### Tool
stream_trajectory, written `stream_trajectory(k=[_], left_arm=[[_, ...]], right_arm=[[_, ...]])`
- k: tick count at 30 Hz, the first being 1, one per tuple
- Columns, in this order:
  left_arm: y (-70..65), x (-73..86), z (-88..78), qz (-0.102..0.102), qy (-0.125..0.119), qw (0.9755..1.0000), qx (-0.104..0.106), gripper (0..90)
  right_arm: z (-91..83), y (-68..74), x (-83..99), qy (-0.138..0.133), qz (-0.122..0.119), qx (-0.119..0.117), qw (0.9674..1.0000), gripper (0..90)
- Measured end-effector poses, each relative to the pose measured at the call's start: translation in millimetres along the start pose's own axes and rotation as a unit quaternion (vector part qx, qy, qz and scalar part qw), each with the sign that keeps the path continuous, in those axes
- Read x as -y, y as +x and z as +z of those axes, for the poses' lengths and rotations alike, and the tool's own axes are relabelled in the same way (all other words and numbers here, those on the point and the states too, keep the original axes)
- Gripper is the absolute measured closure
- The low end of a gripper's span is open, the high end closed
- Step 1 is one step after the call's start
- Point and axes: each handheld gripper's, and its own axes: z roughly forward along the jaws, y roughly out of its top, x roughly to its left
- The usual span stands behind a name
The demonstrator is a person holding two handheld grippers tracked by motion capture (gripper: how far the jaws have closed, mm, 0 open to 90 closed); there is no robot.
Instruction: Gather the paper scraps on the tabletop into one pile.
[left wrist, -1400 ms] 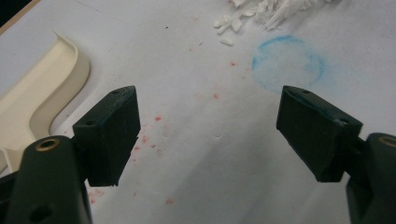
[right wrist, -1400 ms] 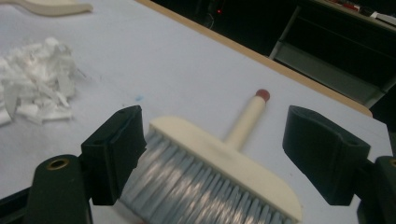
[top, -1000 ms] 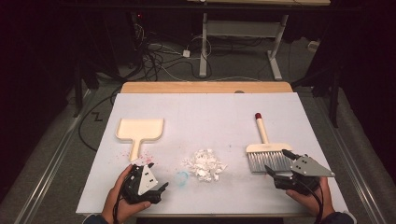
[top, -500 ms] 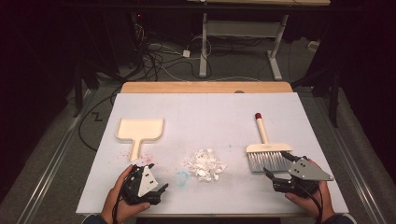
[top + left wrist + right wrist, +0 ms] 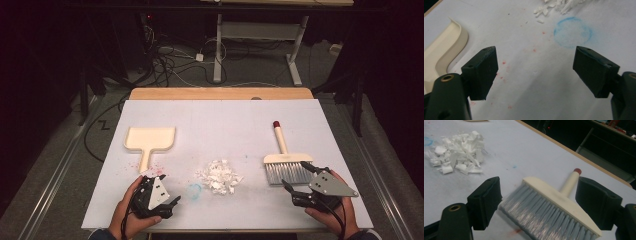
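Note:
A cream dustpan point(image 5: 149, 139) lies on the left of the white table point(image 5: 225, 125), its handle pointing toward me. White paper scraps point(image 5: 219, 176) are heaped in the middle. A brush point(image 5: 286, 161) with grey bristles and a red-tipped handle lies on the right. My left gripper point(image 5: 165, 190) rests near the front edge, just below the dustpan handle, open and empty point(image 5: 535, 72). The dustpan point(image 5: 441, 50) curves past its left jaw. My right gripper point(image 5: 297, 176) is open just behind the brush. In the right gripper view point(image 5: 539, 202) the bristles of the brush point(image 5: 554, 202) lie between the jaws, which stand apart from them.
A blue chalk ring point(image 5: 194, 190) and red specks mark the table between the left gripper and the scraps point(image 5: 459, 150). A wooden strip point(image 5: 220, 93) borders the far edge. Cables point(image 5: 170, 55) and a metal desk frame point(image 5: 295, 65) are on the floor beyond.
My right gripper has drawn back slightly toward the near edge, away from the brush. The left gripper, dustpan, scraps and brush have stayed put.

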Motion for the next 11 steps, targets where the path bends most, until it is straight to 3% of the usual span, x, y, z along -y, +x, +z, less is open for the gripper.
stream_trajectory(k=[11], left_arm=[[4.3,-1.9,1.9,-0.005,-0.004,1.0000,-0.001,19.3]], right_arm=[[-0.1,0.5,-1.2,0.002,-0.002,-0.005,1.0000,20.2]])
